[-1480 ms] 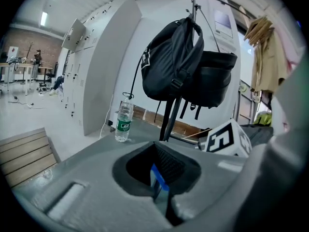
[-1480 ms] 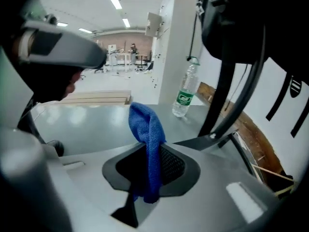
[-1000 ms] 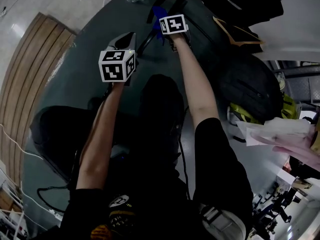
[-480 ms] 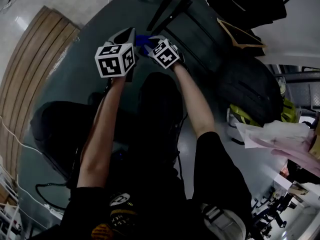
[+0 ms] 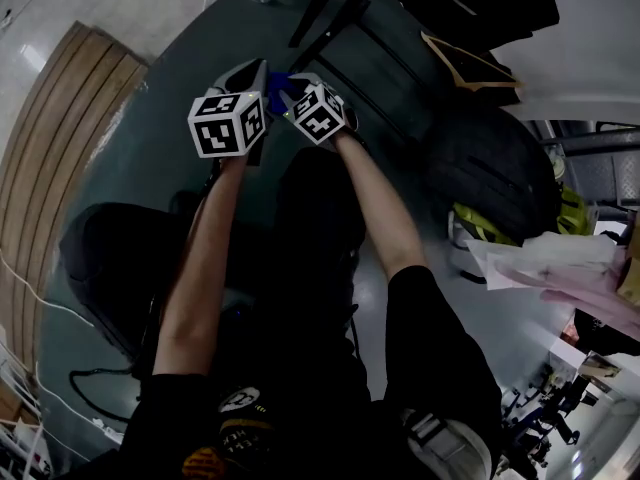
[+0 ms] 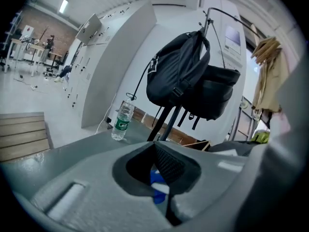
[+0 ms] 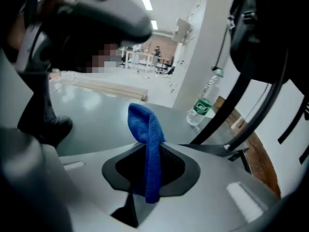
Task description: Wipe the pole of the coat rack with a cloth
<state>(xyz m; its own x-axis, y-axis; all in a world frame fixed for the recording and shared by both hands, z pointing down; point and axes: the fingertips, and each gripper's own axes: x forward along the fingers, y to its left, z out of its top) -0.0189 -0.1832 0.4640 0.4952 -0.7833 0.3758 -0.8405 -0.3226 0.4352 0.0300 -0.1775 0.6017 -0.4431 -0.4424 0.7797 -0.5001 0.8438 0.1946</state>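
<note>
My right gripper is shut on a blue cloth, which stands up out of its jaws in a folded loop. In the head view the cloth shows as a small blue patch between my right gripper and left gripper, which are close side by side. The left gripper has its jaws together; a bit of blue cloth shows through the notch behind them. The coat rack's dark pole rises ahead under a hanging black backpack. Its slanted legs stand to the right.
A water bottle stands on the grey floor near the rack's foot. A wooden slatted platform lies to the left. A large black bag and pink and white fabric lie to the right. A beige coat hangs further right.
My right gripper has drawn back from the rack's foot with the cloth and come in close beside the left gripper. The left gripper has stayed nearly in place.
</note>
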